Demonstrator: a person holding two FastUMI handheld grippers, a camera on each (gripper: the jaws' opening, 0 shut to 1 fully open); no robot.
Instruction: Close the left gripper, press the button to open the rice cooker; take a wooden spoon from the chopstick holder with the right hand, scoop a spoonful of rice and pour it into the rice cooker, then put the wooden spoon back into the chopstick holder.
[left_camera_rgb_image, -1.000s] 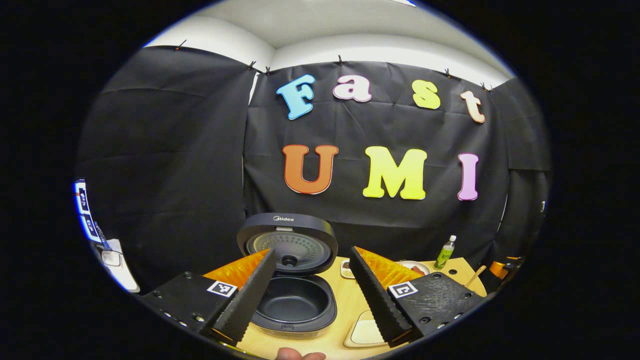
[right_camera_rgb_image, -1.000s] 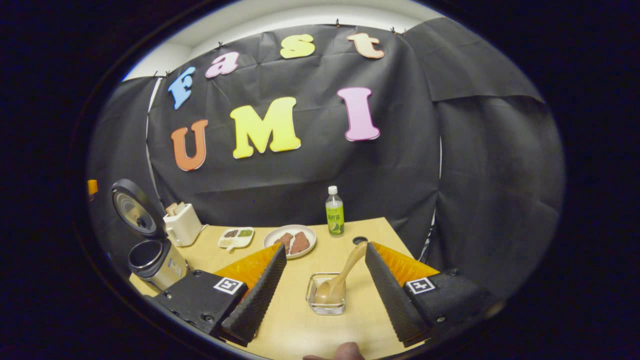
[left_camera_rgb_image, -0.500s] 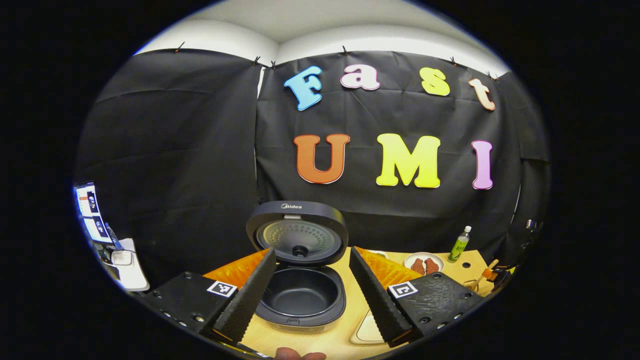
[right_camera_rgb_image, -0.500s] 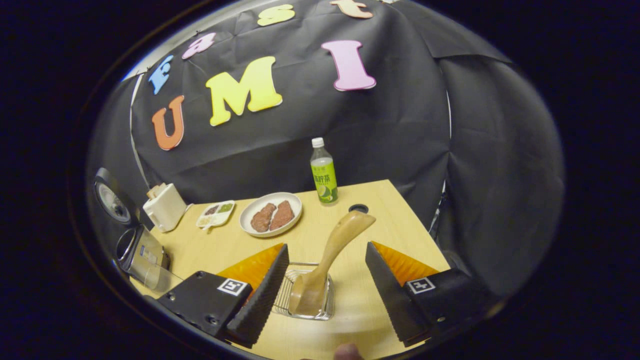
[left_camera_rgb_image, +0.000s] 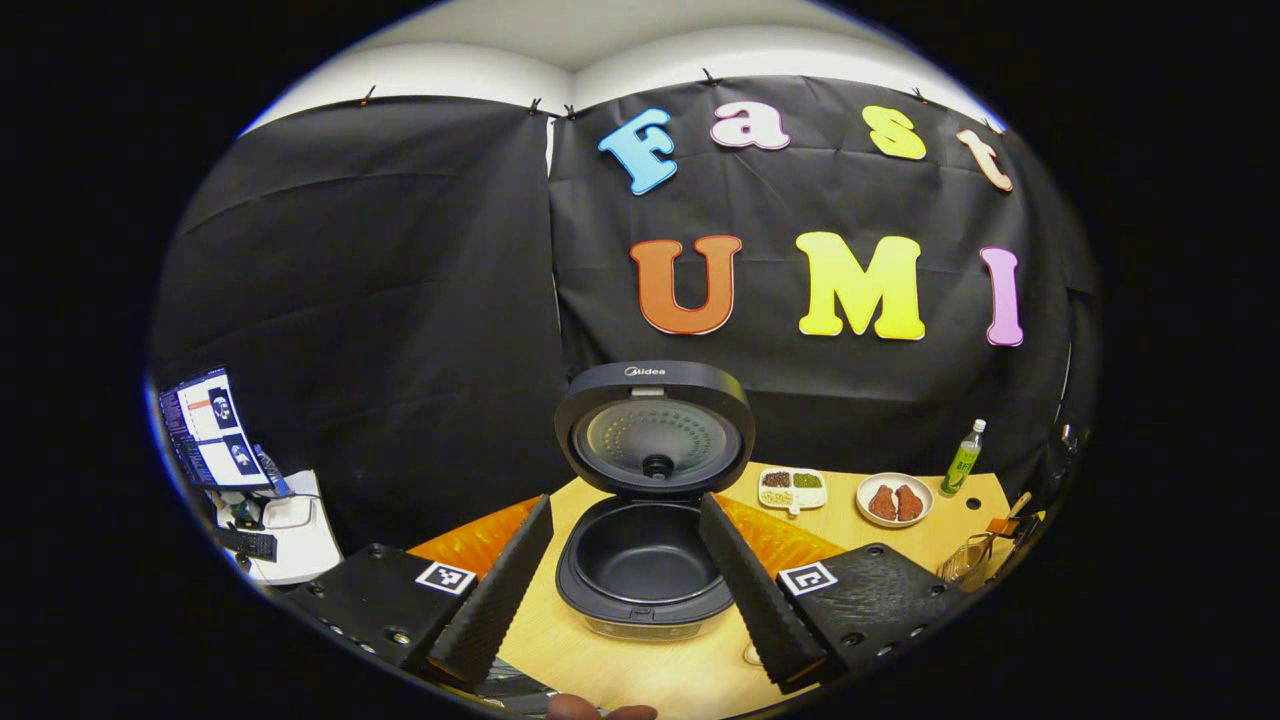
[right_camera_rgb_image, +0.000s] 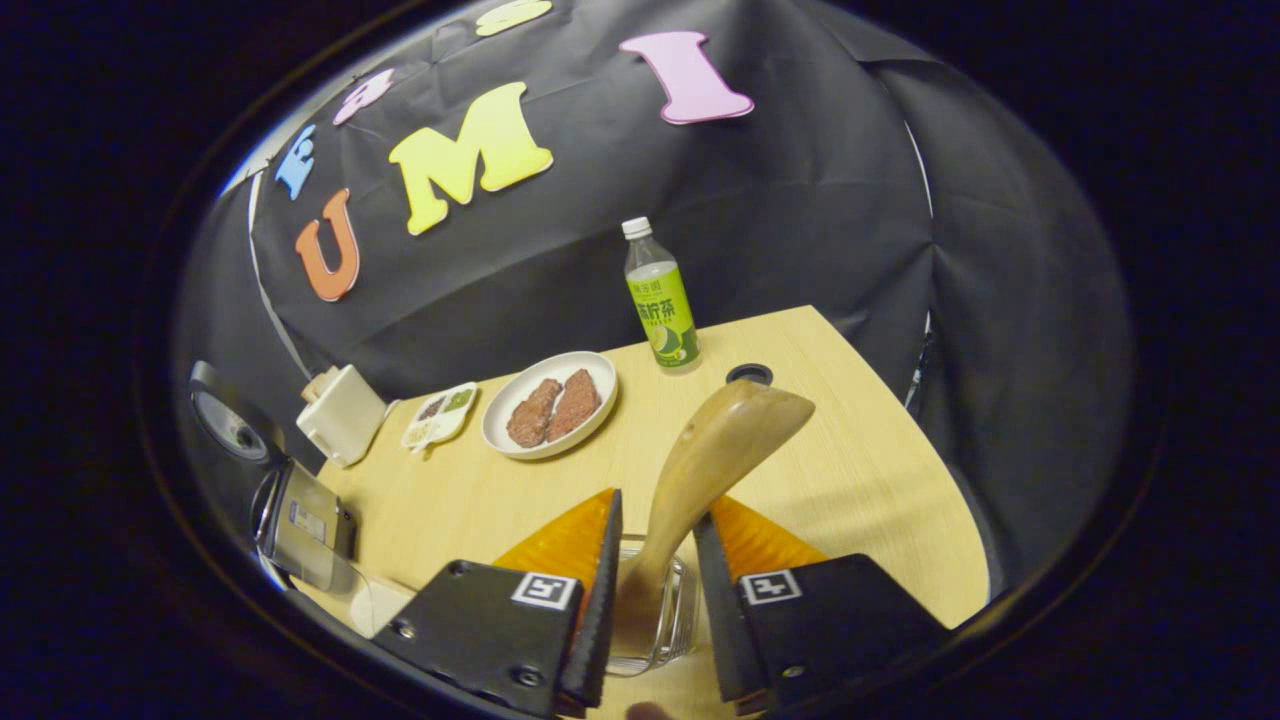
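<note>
The rice cooker (left_camera_rgb_image: 645, 560) is round and dark, with its lid (left_camera_rgb_image: 655, 428) standing straight up and its smooth black pot empty. It sits on the pale wooden desk (left_camera_rgb_image: 690, 675) just ahead of the left gripper (left_camera_rgb_image: 625, 585), whose jaws are wide apart with nothing between them; their inner faces look ridged like little teeth. In the right gripper view, the right gripper (right_camera_rgb_image: 650, 600) has its jaws close in on both sides of the wooden spoon (right_camera_rgb_image: 700, 480), but I cannot tell if they press it yet. The spoon is smooth light wood with a wide flat handle end leaning up to the right, and its bowl sits down in the chopstick holder (right_camera_rgb_image: 660, 620), a shiny wire basket on the desk. This view also shows a round white plate (right_camera_rgb_image: 550, 402) with two brown pieces, a clear bottle (right_camera_rgb_image: 660, 298) with a green label and white cap, a small tray (right_camera_rgb_image: 438, 416) with little sections, and a boxy white jug (right_camera_rgb_image: 342, 412). The left gripper view shows a lit screen (left_camera_rgb_image: 210, 430) far off to the side.
</note>
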